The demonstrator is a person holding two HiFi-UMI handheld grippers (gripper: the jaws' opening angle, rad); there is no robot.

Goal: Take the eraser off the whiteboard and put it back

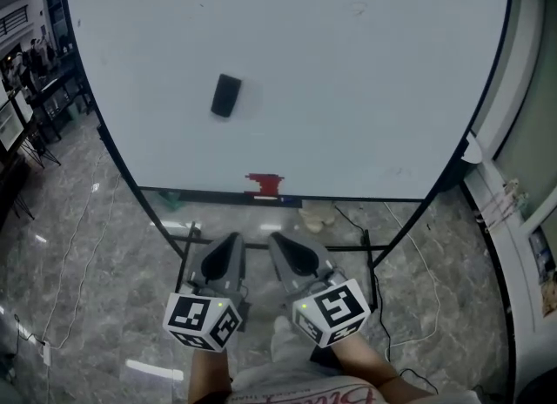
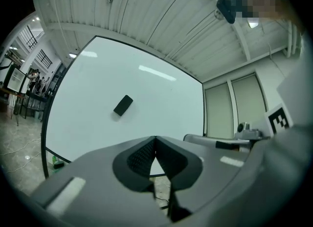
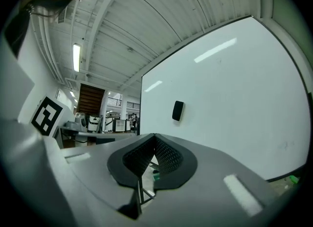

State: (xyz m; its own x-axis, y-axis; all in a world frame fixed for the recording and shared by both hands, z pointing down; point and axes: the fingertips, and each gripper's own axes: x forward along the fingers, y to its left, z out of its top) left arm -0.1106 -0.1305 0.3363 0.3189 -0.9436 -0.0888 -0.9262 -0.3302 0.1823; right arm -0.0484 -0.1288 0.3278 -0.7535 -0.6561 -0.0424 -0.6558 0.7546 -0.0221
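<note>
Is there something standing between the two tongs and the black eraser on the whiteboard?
Nothing visible does. The black rectangular eraser sits on the white whiteboard, and only open air lies between it and the shut, empty left tongs and right tongs.

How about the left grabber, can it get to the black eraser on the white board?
Probably yes: nothing stands between the left gripper and the eraser on the whiteboard. But it hangs well short, jaws shut, so it must move closer and open.

Small black oblong eraser [image 1: 225,96], stuck slightly tilted on the whiteboard [image 1: 365,80], left of centre (board upright, dark-framed, on a stand).
</note>
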